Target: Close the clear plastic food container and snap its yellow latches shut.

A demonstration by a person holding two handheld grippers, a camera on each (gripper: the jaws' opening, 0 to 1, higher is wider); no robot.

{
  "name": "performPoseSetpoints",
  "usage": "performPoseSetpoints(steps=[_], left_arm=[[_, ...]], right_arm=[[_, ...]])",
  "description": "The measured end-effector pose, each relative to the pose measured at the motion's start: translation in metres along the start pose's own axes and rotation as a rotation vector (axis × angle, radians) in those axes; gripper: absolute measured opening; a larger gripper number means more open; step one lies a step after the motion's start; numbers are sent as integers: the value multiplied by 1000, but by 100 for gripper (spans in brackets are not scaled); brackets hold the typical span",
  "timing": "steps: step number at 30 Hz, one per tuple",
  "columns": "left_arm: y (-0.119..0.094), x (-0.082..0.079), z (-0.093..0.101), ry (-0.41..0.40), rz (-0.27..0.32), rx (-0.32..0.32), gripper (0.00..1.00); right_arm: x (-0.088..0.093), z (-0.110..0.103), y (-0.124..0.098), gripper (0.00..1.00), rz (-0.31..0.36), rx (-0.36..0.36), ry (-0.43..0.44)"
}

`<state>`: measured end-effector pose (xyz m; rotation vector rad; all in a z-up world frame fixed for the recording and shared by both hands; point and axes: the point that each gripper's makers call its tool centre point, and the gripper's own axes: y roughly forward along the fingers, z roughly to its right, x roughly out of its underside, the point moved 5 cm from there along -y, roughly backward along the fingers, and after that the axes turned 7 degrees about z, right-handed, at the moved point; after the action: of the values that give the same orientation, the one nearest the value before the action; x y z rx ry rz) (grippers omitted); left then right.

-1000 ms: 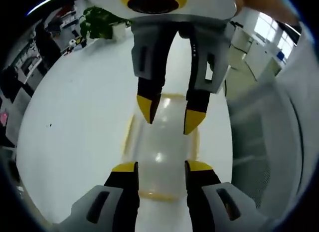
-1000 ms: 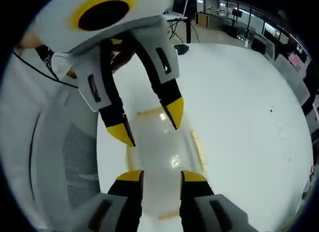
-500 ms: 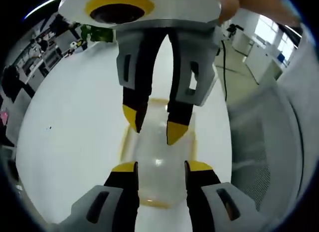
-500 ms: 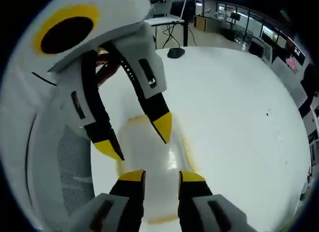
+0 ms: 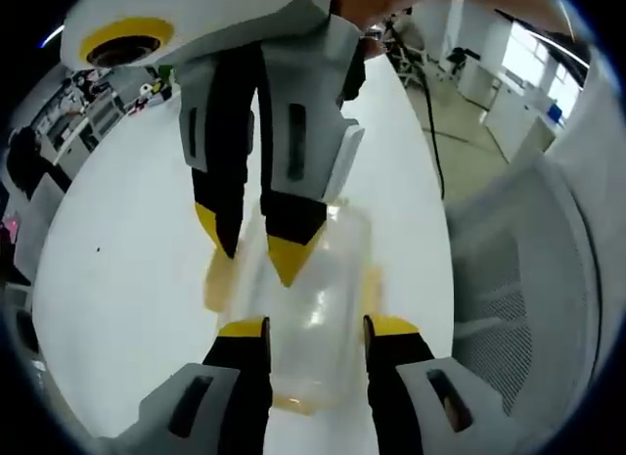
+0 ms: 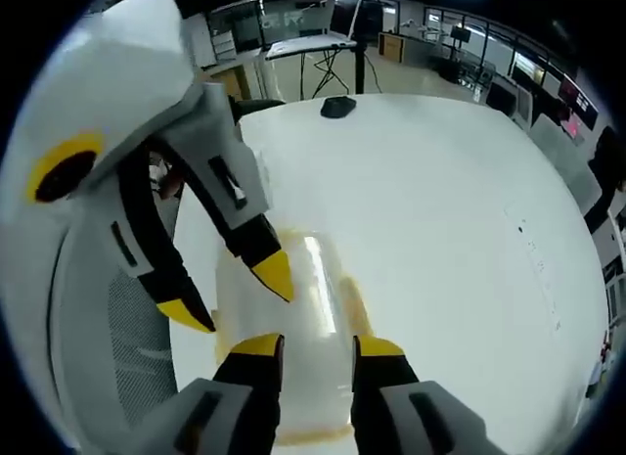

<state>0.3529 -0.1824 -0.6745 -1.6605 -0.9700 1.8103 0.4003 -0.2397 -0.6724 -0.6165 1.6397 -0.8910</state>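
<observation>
The clear plastic container lies on the white table with its lid on top. Yellow latches stick out at its sides. My left gripper is open, its jaws straddling the near end of the container. From above, my right gripper comes in open, with its yellow tips on or just over the lid. In the right gripper view, the right gripper stands open over the container. There the left gripper reaches in from the left, open, at the lid's edge. A yellow latch shows at the right side.
A grey mesh chair stands close beside the table, seen also as the chair on the left. A dark computer mouse lies at the far table edge. Office desks and a plant stand beyond.
In each view the other gripper has come nearer and swung left, its tips now down at the container's lid. The side latches now show flared outward.
</observation>
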Motion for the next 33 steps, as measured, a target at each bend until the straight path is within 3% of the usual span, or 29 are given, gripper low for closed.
performPoseSetpoints(steps=[9,18,21,33], left_arm=[[4,6,10,48,-24,-34,40],[10,7,15,86,-11,-60,42],[11,5,14,72,-6,-72,42],[16,3,13,76,13,-104,41]], right_arm=[[-4,5,8,29,-3,-16,5],[5,11,18,34,-51,-35,-5],[3,15,18,37,-36,-43,21],[1,15,22,34,-74,-142,27]])
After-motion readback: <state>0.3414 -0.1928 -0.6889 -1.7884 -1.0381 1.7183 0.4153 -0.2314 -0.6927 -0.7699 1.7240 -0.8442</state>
